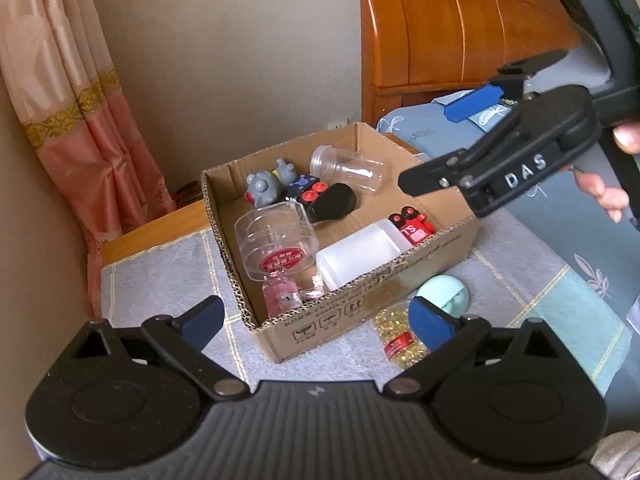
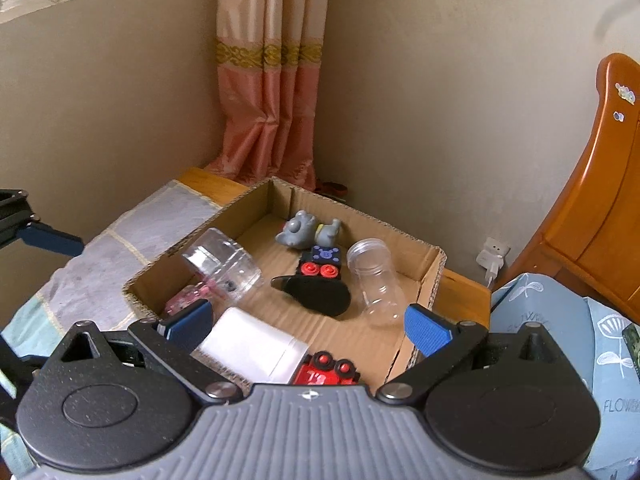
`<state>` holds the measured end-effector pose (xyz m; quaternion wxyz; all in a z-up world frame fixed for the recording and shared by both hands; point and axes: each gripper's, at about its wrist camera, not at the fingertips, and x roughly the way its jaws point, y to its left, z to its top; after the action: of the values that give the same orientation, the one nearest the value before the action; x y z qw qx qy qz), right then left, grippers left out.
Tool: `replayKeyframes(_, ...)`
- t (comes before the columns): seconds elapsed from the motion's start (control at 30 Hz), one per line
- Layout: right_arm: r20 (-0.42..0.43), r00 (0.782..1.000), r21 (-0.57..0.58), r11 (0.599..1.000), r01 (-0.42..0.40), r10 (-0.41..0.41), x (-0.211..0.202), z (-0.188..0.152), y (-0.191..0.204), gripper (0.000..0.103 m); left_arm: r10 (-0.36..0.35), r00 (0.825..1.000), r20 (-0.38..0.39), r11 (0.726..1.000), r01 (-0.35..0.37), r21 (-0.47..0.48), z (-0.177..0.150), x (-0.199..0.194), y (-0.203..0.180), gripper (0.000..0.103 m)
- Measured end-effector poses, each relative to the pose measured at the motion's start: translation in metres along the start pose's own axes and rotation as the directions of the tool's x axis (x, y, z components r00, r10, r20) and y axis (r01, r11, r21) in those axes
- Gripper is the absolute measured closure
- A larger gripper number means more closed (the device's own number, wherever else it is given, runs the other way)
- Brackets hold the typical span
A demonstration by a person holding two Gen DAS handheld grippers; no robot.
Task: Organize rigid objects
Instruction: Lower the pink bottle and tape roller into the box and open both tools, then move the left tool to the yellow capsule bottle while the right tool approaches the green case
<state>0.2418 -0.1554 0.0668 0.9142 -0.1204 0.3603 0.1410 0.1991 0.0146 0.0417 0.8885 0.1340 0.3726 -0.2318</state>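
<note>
Both hand-held grippers are spread wide and empty: the left hand-held gripper (image 1: 316, 316) near the brown cardboard box (image 1: 440, 240), the right hand-held gripper (image 2: 308, 320), marked "DAS", above it. Inside the box lies a red toy truck (image 1: 412, 226) lettered "TS".

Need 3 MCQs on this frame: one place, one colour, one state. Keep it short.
1. Where does the gold-filled bottle lie?
A. inside the cardboard box
B. on the cloth in front of the cardboard box
C. on the headboard

2. What colour is the toy vehicle at the box's near corner?
A. red
B. green
C. yellow

3. The right hand-held gripper is:
A. shut on the white container
B. shut on nothing
C. open, empty

Key: 1 B, it lies outside the front wall; 2 A, red body, black wheels; 3 C, blue pads stand wide apart, gripping nothing.
</note>
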Motion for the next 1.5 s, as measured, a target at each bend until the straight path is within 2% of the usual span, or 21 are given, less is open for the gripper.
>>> replayKeyframes(0.17,0.020,1.000,0.028,1.000,-0.001,0.001,-0.017,-0.014,0.006,0.000,0.001,1.000,0.019,1.000,0.000,-0.013,-0.004,-0.010,-0.009,0.005)
replayKeyframes(0.33,0.024,1.000,0.121,0.993,-0.008,0.005,-0.024,-0.040,0.006,0.000,0.034,0.999,0.036,0.999,-0.033,-0.040,-0.014,-0.018,-0.023,0.005)
replayKeyframes(0.47,-0.001,0.999,0.144,0.988,0.048,-0.049,-0.023,-0.066,0.014,0.000,0.043,0.998,0.047,0.996,-0.039,-0.075,-0.028,-0.022,-0.033,0.005)
replayKeyframes(0.57,-0.005,0.997,0.157,0.984,0.082,-0.082,-0.022,-0.086,0.017,0.000,0.102,0.993,0.056,0.991,-0.097,-0.091,-0.042,-0.021,-0.039,0.005)
replayKeyframes(0.67,-0.023,0.996,0.201,0.976,0.085,-0.082,-0.015,-0.107,0.016,0.000,0.151,0.987,0.060,0.981,-0.142,-0.134,-0.056,-0.017,-0.043,0.005)
replayKeyframes(0.8,-0.077,0.991,0.252,0.960,0.122,-0.106,0.001,-0.130,0.014,0.000,0.092,0.995,0.039,0.973,-0.082,-0.216,-0.070,-0.005,-0.042,0.005)
replayKeyframes(0.87,-0.094,0.988,0.255,0.957,0.141,-0.121,0.007,-0.137,0.014,0.000,0.064,0.998,0.026,0.973,-0.057,-0.225,-0.072,0.000,-0.044,0.005)
replayKeyframes(1.07,-0.118,0.986,0.315,0.937,0.154,-0.122,0.021,-0.156,0.009,0.000,0.042,0.999,-0.009,0.982,-0.043,-0.185,-0.075,0.018,-0.059,0.005)
replayKeyframes(1.2,-0.136,0.980,0.311,0.933,0.181,-0.145,0.025,-0.160,0.005,0.000,0.020,0.999,-0.046,0.986,-0.027,-0.165,-0.076,0.038,-0.069,0.005)
replayKeyframes(1.33,-0.134,0.982,0.326,0.930,0.171,-0.133,0.025,-0.160,0.001,0.000,0.007,0.996,-0.084,0.983,-0.022,-0.183,-0.080,0.056,-0.069,0.005)
replayKeyframes(1.5,-0.124,0.986,0.312,0.939,0.141,-0.107,0.029,-0.157,0.005,0.000,0.026,0.993,-0.115,0.976,-0.050,-0.210,-0.089,0.066,-0.061,0.004)
